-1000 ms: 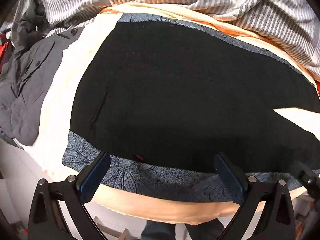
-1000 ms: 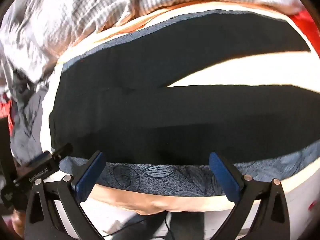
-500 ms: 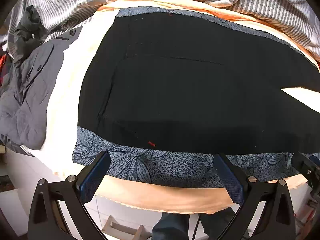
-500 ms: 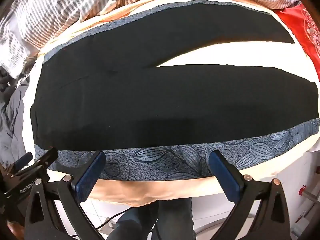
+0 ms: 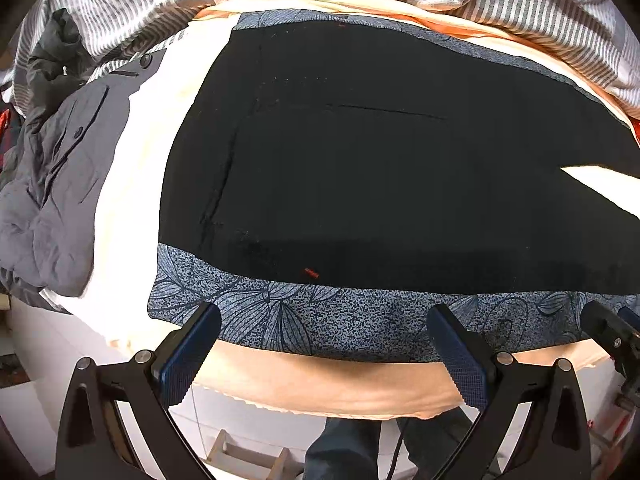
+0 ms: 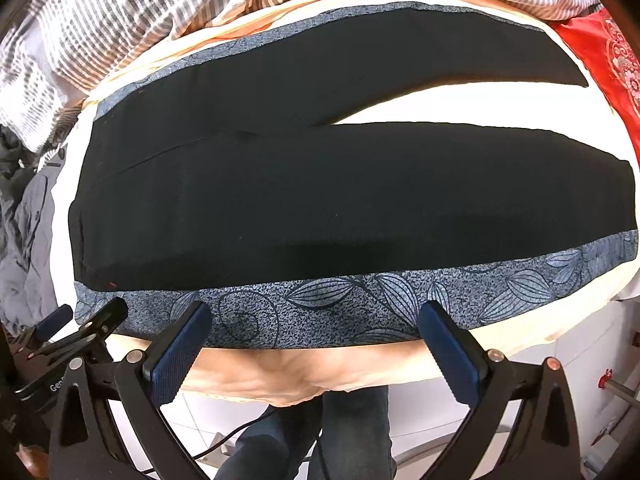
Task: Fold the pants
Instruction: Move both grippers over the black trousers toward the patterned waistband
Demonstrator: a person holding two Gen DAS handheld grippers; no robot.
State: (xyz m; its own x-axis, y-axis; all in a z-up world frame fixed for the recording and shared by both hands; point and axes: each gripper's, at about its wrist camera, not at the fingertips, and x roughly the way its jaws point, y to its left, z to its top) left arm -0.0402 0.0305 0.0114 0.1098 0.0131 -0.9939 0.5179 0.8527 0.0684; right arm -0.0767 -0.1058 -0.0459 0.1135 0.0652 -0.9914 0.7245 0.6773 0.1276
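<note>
Now I keep both sets of fingers wide and empty, left gripper (image 5: 320, 344) and right gripper (image 6: 312, 340), near the bed edge; the flat black fabric pants (image 6: 340, 200) lie spread there. Pinching the blue leaf-patterned sheet (image 6: 360, 304) together with the hem could spoil the fold.

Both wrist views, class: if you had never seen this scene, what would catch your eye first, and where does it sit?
The black pants dominate, spread flat across the bed with the two legs splayed apart toward the right. They lie on a blue leaf-patterned sheet whose near edge runs just ahead of the open left gripper and open right gripper. A grey garment lies crumpled at the left, and a red cloth peeks in at the far right.
</note>
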